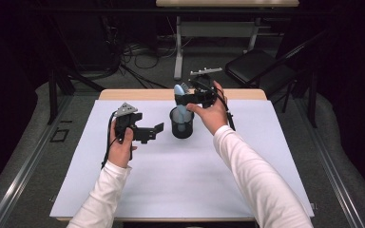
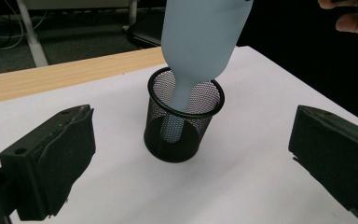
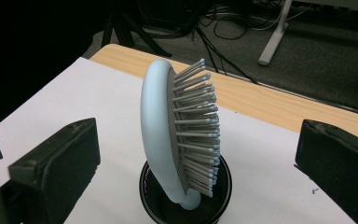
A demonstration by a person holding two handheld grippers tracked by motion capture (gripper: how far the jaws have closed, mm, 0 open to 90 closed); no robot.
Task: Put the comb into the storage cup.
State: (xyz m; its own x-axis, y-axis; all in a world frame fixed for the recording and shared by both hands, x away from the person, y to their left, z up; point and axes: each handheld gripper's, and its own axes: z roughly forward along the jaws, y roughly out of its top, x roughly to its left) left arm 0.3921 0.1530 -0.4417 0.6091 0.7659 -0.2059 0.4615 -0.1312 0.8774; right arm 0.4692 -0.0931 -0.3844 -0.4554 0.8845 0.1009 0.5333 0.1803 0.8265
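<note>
Standing handle-down in the mesh cup, the brush hides its handle tip behind the mesh, and its head top is cut off in the left gripper view. The right gripper hovers just behind the head, jaws wide apart, clear of it. The left gripper, left of the cup, is held level, jaws apart and empty.

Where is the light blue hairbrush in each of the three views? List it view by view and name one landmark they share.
High view: the hairbrush stands handle-down in the black mesh cup, just above centre.
Left gripper view: its smooth back fills the top centre, the handle going down into the cup.
Right gripper view: centre, seen edge-on, bristles facing right.
Shared landmark: the mesh cup on the white table cover.
</note>
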